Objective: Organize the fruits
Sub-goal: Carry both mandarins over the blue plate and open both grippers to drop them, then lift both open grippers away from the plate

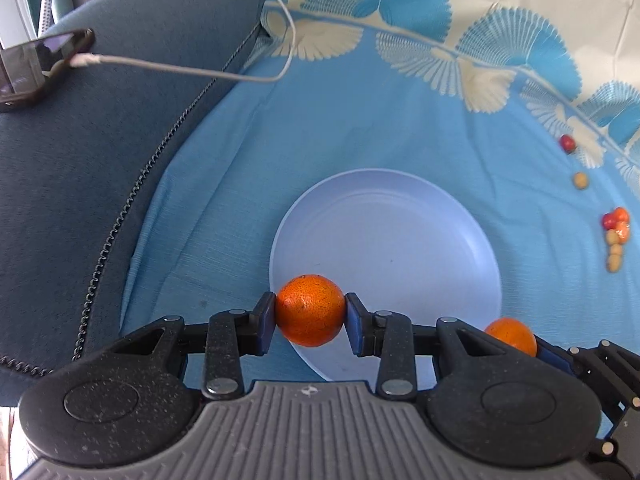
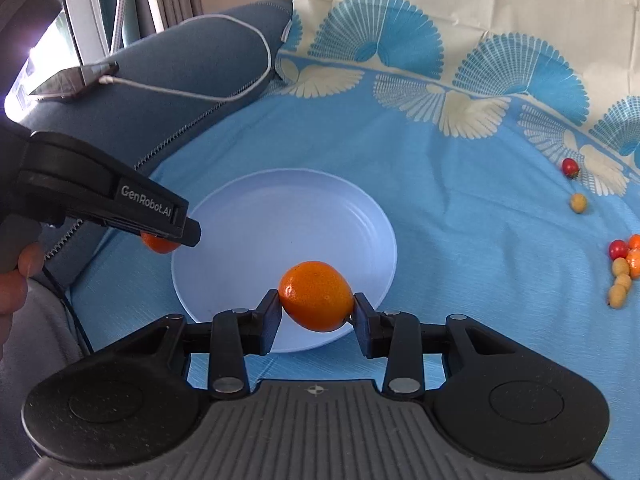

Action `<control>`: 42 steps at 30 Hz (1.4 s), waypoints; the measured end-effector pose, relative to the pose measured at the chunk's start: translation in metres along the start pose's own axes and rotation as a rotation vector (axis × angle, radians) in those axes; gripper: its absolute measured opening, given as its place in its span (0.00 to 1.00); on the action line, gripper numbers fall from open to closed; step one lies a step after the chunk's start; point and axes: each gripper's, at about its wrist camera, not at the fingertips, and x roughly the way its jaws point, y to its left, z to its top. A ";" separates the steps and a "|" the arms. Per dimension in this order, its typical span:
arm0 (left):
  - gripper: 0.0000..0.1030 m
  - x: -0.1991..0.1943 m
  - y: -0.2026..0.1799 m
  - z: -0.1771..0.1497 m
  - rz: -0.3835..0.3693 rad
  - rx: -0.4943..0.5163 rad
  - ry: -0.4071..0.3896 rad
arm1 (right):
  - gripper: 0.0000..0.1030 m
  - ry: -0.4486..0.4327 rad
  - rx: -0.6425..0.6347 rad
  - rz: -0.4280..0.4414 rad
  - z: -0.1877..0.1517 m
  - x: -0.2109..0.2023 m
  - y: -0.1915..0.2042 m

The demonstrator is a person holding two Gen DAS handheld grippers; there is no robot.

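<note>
A: Status check. The left gripper [image 1: 310, 312] is pinching 1 small orange [image 1: 310, 310] between its 2 pads, held over the near-left rim of the pale blue plate [image 1: 400, 232]. The right gripper [image 2: 316, 307] is pinching a second orange [image 2: 316, 296] over the plate's near edge.

B: Surface?

A: A blue patterned cloth [image 2: 460, 220]; I cannot tell what lies under it. The plate holds nothing yet. Small red, yellow and orange fruits [image 2: 622, 264] lie in a cluster well apart to the right.

B: Step in hand?

A: Judged as transport-to-plate, both fruits ready for placing. The next move calls for lowering each gripper toward the plate floor, then spreading the fingers. Risk: round fruit may roll off the shallow plate.
</note>
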 end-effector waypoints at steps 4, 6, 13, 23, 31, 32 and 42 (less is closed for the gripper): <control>0.39 0.015 0.000 0.003 0.021 0.013 0.026 | 0.39 0.034 -0.020 0.002 -0.002 0.013 0.003; 0.39 0.023 0.001 0.004 0.031 0.021 0.048 | 0.39 0.048 -0.037 0.003 -0.003 0.020 0.005; 1.00 0.000 0.004 0.009 0.027 0.020 -0.030 | 0.73 0.036 -0.073 -0.016 0.004 0.021 0.008; 1.00 -0.086 0.010 -0.031 0.056 0.000 -0.073 | 0.99 -0.061 -0.062 -0.050 -0.006 -0.069 0.007; 1.00 -0.125 0.005 -0.082 0.093 0.022 -0.092 | 0.99 -0.131 -0.037 -0.058 -0.040 -0.129 0.019; 1.00 -0.128 0.003 -0.086 0.092 0.028 -0.095 | 0.99 -0.142 -0.039 -0.066 -0.041 -0.133 0.020; 1.00 -0.152 -0.016 -0.096 0.079 0.064 -0.161 | 0.99 -0.239 -0.018 -0.124 -0.056 -0.174 0.017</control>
